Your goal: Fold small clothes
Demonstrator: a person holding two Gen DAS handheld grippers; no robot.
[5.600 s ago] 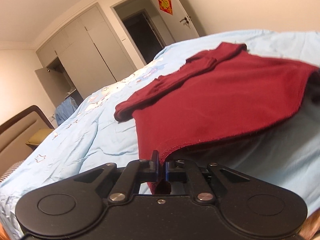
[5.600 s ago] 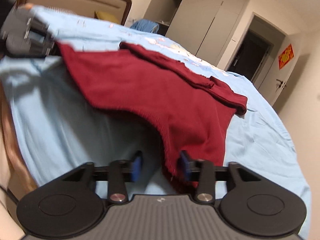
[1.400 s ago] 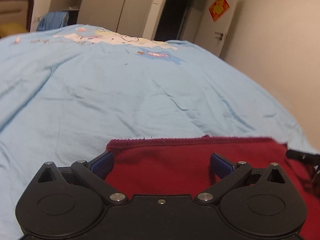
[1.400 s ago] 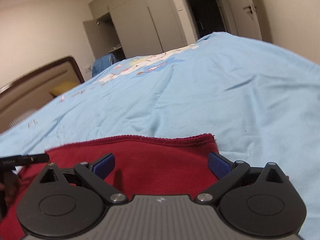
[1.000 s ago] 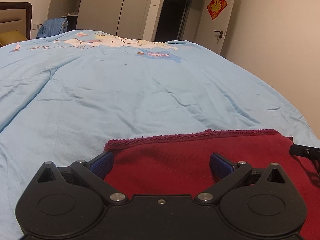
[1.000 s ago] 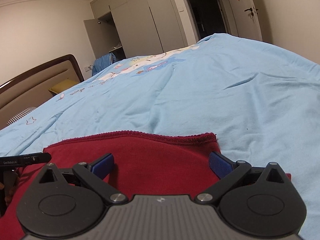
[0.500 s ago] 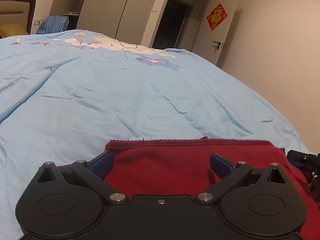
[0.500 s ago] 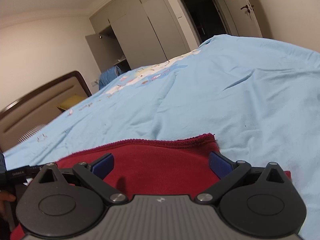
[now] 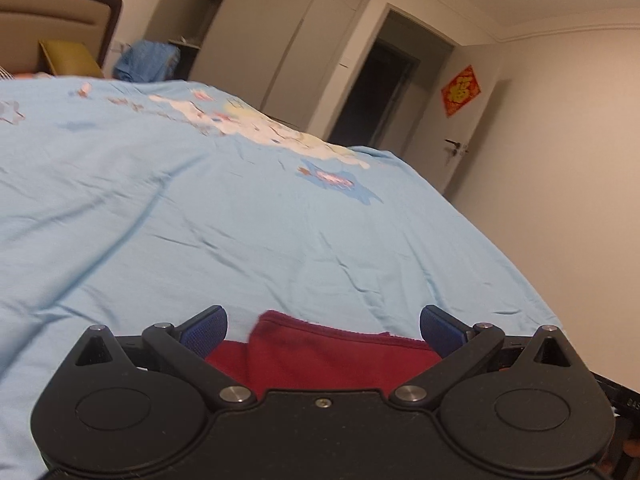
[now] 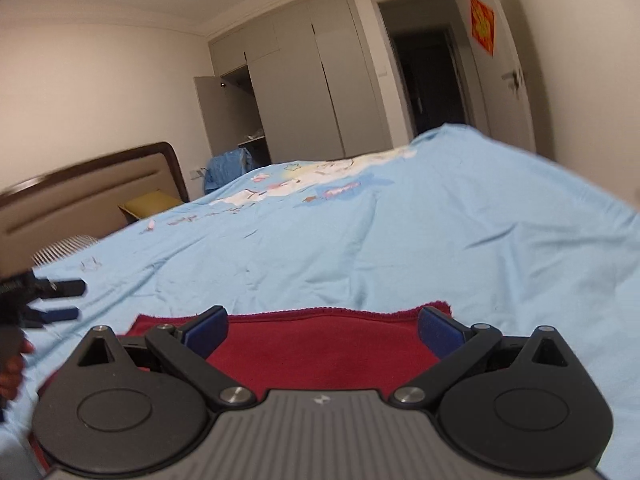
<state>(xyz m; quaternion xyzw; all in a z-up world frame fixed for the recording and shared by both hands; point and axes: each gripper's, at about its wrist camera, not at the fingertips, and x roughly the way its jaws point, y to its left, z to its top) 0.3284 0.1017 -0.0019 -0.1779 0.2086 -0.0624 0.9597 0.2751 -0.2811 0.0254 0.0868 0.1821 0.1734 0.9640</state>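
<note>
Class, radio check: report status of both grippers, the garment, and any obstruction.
Left gripper open, right gripper open, neither gripping. Dark red knit garment lying folded on light blue bedsheet. Nothing in the way.

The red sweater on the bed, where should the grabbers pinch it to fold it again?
Probably at the far hemmed edge of the red sweater, near its right corner, coming in low from the near side. That edge lies flat on the blue sheet, and the right gripper is open just short of it.

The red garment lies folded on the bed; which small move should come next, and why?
Probably lift both tongs away. The red garment lies flat on the blue sheet, and the left tongs and right tongs are open, gripping nothing.
</note>
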